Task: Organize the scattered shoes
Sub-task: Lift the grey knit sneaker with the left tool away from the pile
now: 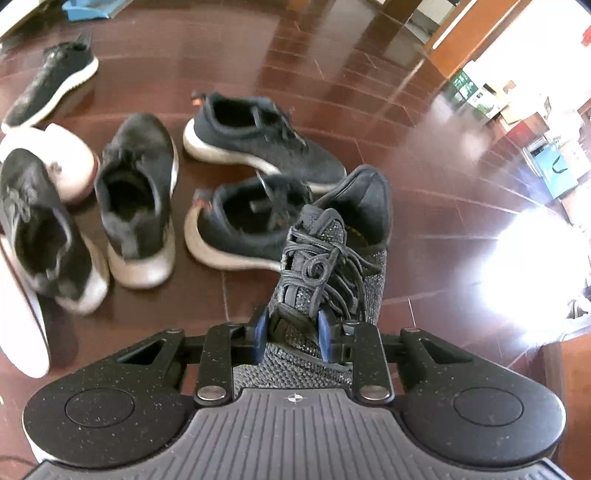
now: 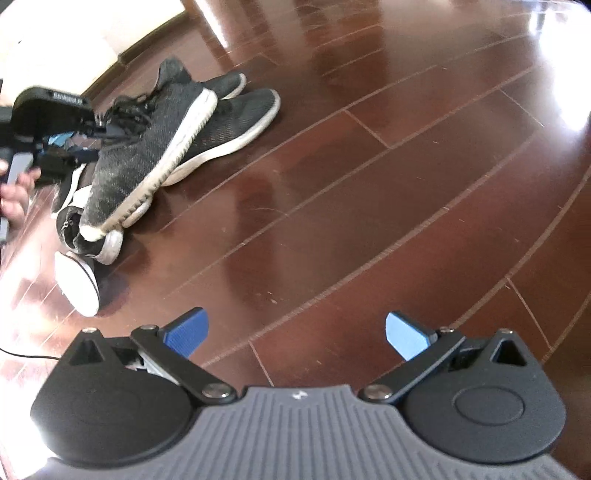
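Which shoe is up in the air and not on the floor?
The grey knit shoe. The left gripper is shut on its tongue and holds it up; the other shoes all rest on the floor.

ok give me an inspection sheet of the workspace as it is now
surface: glossy wood floor, strong glare
job's things: grey knit shoe lifted in left gripper; several dark sneakers scattered; one white sole facing up
clutter: blue item, far edge
grippers: left gripper shut on shoe tongue; right gripper open, holding nothing
cables: thin black cable on floor
surroundings: boxes, wooden furniture
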Action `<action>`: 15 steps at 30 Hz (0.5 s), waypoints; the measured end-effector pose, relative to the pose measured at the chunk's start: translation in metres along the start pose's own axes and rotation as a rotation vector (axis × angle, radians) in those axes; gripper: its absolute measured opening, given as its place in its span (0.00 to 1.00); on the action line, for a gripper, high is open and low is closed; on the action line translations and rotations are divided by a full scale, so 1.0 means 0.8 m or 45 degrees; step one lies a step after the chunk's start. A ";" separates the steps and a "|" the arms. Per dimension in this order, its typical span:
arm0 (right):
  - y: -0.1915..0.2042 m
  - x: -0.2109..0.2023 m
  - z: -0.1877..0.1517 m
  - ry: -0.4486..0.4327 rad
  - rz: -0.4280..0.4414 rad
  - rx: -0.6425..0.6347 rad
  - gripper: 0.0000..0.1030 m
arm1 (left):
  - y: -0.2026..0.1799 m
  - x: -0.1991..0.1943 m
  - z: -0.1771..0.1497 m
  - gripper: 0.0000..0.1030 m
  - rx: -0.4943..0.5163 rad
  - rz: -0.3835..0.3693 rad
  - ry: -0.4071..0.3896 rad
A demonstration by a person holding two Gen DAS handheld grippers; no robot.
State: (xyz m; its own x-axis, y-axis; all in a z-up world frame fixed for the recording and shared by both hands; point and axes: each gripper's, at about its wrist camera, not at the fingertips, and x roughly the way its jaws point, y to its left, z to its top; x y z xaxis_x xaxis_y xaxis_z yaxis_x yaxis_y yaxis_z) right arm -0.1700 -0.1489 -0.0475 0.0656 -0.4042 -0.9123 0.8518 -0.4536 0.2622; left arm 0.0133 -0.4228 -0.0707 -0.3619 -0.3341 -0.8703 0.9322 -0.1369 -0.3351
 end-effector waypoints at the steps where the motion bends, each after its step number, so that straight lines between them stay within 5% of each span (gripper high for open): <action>1: -0.009 -0.008 -0.004 -0.001 -0.004 0.012 1.00 | -0.004 -0.001 -0.007 0.31 0.004 0.003 0.005; 15: -0.103 -0.100 -0.021 -0.029 0.046 0.034 1.00 | -0.092 -0.006 -0.208 0.31 -0.122 0.022 0.144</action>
State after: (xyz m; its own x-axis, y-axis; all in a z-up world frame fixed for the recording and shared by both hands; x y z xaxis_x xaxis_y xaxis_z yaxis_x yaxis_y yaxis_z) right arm -0.2365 -0.0659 -0.0011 0.0840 -0.4388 -0.8947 0.8347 -0.4594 0.3037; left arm -0.0528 -0.2563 -0.1021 -0.3475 -0.2278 -0.9096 0.9367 -0.0407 -0.3477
